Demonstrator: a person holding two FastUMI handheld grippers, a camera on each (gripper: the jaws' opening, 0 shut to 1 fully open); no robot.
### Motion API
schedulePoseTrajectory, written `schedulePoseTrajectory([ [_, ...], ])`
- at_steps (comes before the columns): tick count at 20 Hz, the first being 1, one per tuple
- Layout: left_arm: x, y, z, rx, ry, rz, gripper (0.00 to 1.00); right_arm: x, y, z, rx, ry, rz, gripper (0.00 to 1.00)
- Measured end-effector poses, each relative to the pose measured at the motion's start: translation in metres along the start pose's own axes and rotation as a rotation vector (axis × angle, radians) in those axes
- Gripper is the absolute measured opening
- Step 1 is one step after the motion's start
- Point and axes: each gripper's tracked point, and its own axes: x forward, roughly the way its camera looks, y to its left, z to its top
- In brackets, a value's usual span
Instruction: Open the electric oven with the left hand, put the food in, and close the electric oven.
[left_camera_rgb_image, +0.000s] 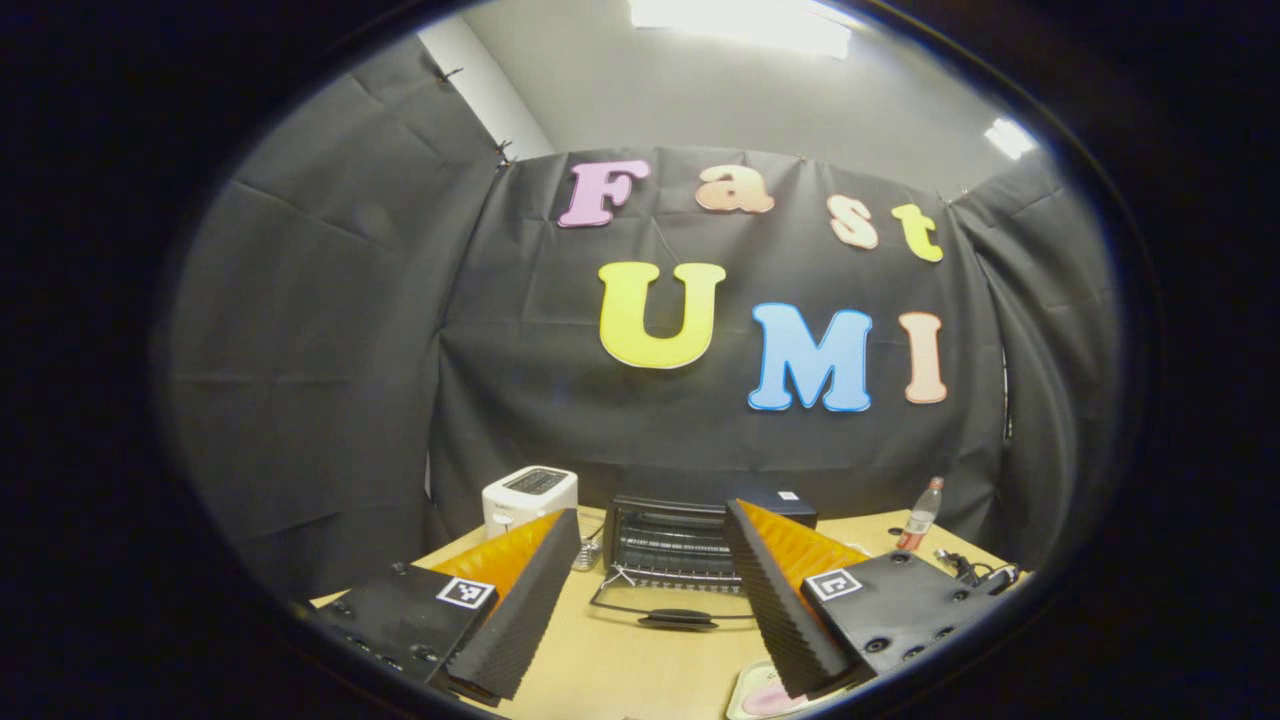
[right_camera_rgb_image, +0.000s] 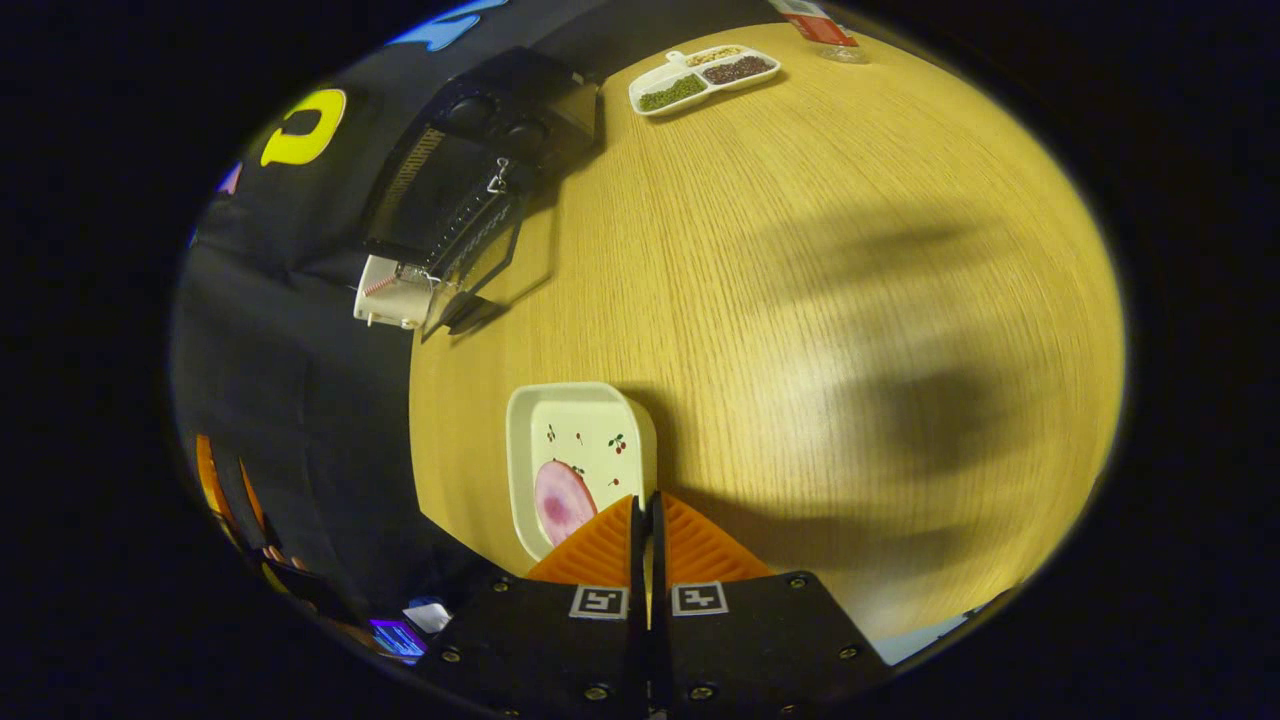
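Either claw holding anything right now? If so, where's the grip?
Nothing is held. The left claw is open in front of the oven, whose door is down. The right claw is shut and empty beside the plate.

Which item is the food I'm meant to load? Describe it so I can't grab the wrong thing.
On the wooden table, in front of the open oven, sits a square white plate. The food is the flat pink slice on it, just ahead of the right gripper. The far divided tray holds loose grains instead.
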Motion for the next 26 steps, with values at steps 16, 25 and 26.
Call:
schedulePoseTrajectory([
  [16,0.056,0.042,-0.02,-0.044,0.027,-0.017,0.97,0.027,0.143,0.093,0.341,-0.341,0.149,0.02],
  [25,0.085,0.076,-0.024,-0.019,0.041,-0.026,0.97,0.078,0.197,0.149,0.533,-0.457,0.208,0.01],
  [26,0.087,0.081,-0.025,-0.016,0.044,-0.021,0.99,0.081,0.201,0.157,0.551,-0.479,0.218,0.01],
])
